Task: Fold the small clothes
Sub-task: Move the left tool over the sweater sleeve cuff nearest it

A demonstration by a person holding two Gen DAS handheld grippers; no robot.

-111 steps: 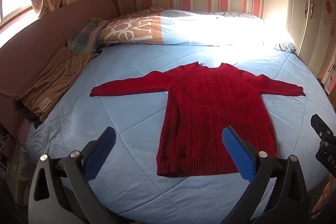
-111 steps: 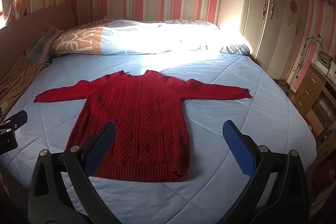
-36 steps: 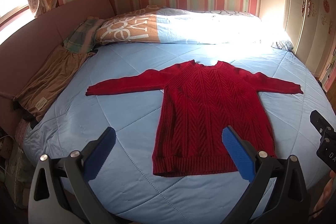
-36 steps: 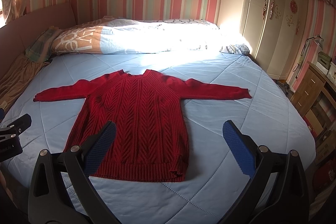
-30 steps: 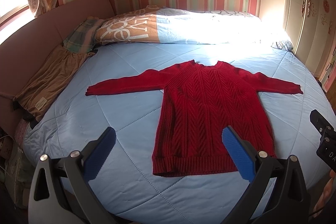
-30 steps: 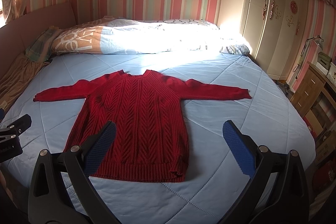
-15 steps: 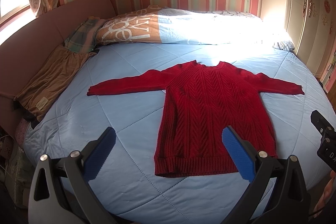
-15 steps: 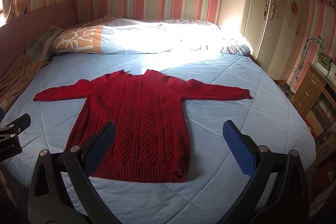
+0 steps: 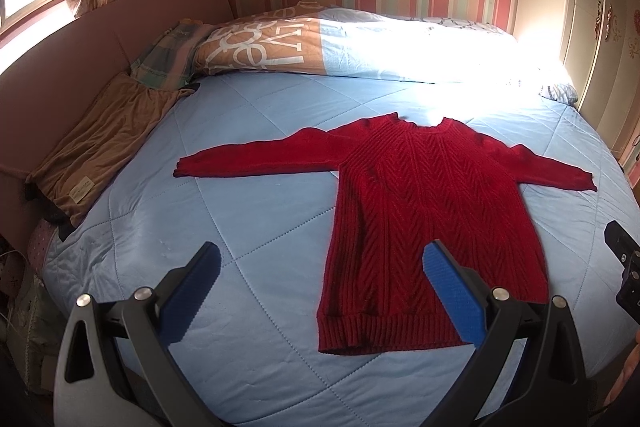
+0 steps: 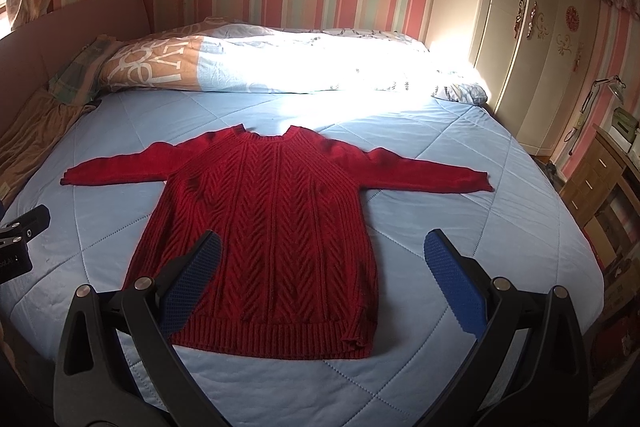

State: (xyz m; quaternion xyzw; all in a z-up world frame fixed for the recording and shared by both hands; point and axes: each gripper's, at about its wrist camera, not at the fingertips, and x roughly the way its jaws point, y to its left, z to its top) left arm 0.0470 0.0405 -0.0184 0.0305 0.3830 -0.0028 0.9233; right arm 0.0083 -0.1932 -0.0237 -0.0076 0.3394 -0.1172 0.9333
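The red sweater [image 9: 432, 215] lay flat on the bed [image 9: 248, 211], sleeves spread, hem toward me. My left gripper [image 9: 318, 277] and right gripper [image 10: 320, 267] hung above the bed's near edge, jaws wide and holding nothing.

Red cable-knit sweater [image 9: 432, 211] [image 10: 272, 211] is lying flat on the light blue quilted bed [image 9: 248, 227], fully unfolded. Both sleeves are stretching straight out to the sides, neck is pointing toward the pillows, ribbed hem is sitting nearest the camera, one hem corner slightly curling.
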